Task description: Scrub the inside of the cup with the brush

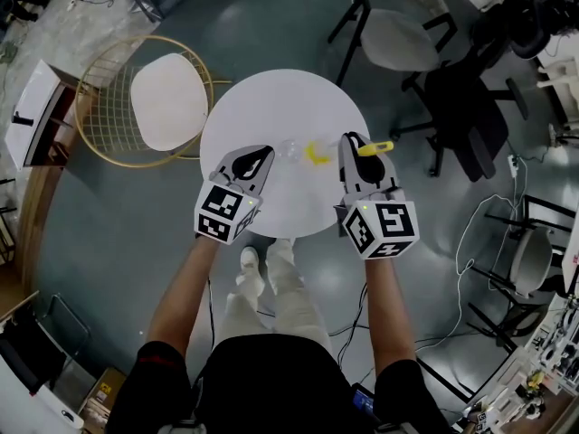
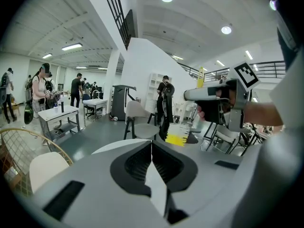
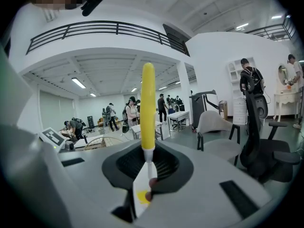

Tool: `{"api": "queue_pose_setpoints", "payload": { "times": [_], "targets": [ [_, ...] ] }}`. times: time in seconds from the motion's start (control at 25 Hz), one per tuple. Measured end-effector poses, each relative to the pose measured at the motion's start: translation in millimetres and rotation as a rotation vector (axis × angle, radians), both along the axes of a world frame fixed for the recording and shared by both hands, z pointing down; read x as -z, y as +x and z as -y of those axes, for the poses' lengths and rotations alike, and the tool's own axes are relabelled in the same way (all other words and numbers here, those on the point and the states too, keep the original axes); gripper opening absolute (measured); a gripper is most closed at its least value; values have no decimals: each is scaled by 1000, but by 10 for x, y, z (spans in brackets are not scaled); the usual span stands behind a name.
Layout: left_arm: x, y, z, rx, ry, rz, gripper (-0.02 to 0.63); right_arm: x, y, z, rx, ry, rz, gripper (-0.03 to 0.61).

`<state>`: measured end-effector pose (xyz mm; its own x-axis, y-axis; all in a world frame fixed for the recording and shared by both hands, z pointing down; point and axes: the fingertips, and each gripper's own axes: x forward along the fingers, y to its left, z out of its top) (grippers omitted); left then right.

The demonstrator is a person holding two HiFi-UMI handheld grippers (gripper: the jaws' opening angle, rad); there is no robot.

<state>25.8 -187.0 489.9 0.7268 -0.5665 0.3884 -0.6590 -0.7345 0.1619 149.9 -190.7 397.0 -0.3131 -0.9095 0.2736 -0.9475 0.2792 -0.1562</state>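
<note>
Nearest the head camera we record the person's torso [image 1: 271, 382] in a black top, with both forearms reaching toward 12 o'clock. Each forearm ends in a gripper over the near edge of a round white table [image 1: 271, 102]. The table stands on a grey floor [image 1: 109, 233]. A gold wire chair [image 1: 149, 102] with a white seat sits at the table's 10 o'clock, a white chair [image 1: 398, 34] at 1 o'clock and a black office chair [image 1: 470, 120] at 3 o'clock. The gripper views show an open hall with desks and people well behind.

The left gripper [image 1: 260, 158] has its jaws together, with nothing between them. The right gripper [image 1: 354, 145] is clamped on the brush [image 1: 375, 148] at its thin neck. In the head view the brush's long axis runs from 9 to 3 o'clock, with the yellow handle toward 3 and the yellow bristles [image 1: 317, 153] toward 9. A clear cup [image 1: 291, 150] sits just beside the bristles, between the two grippers. We cannot tell whether it is upright.
</note>
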Motion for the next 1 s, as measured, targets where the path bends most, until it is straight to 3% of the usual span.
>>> {"api": "queue_pose_setpoints", "payload": {
  "times": [0.72, 0.8, 0.88, 1.0],
  "targets": [
    [-379, 37, 86, -29, -44, 16, 19, -308, 77, 144, -30, -40, 9, 48],
    [-427, 59, 84, -39, -57, 13, 55, -331, 83, 154, -31, -43, 8, 48],
    [-479, 98, 77, -56, -72, 8, 140, -357, 100, 168, -35, -45, 10, 48],
    [-544, 164, 71, -75, -83, 5, 214, -391, 146, 191, -44, -48, 14, 48]
  ]
}}
